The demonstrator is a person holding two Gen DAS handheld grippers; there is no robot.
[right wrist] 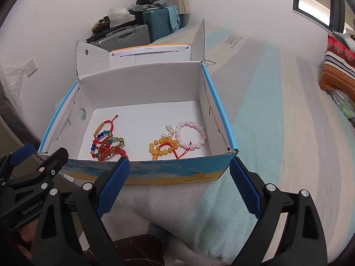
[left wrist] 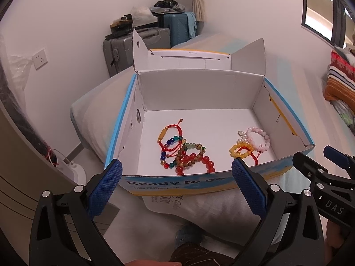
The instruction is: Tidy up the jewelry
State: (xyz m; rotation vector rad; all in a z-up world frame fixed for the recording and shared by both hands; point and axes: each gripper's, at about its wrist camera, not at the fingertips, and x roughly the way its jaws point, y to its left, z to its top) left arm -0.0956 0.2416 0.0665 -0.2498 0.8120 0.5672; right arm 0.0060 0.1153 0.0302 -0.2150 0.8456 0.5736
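An open blue and white cardboard box [left wrist: 199, 88] [right wrist: 142, 82] sits on a bed. Inside, at the left, lies a tangled pile of bracelets [left wrist: 182, 151] [right wrist: 106, 143] with red, blue, green and brown beads. At the right lie a yellow bead bracelet [left wrist: 240, 149] [right wrist: 163, 147], a pink bead bracelet [left wrist: 260, 138] [right wrist: 190, 135] and a small pearl piece [right wrist: 169, 129]. My left gripper [left wrist: 177, 168] is open and empty, just in front of the box's near wall. My right gripper [right wrist: 179, 166] is open and empty at the same wall, further right.
The bed [right wrist: 277, 110] has a striped sheet. A striped orange pillow [right wrist: 337, 71] lies at the far right. Grey and teal suitcases [left wrist: 142, 42] stand behind the box by the wall. A person's knee [right wrist: 142, 250] shows below the grippers.
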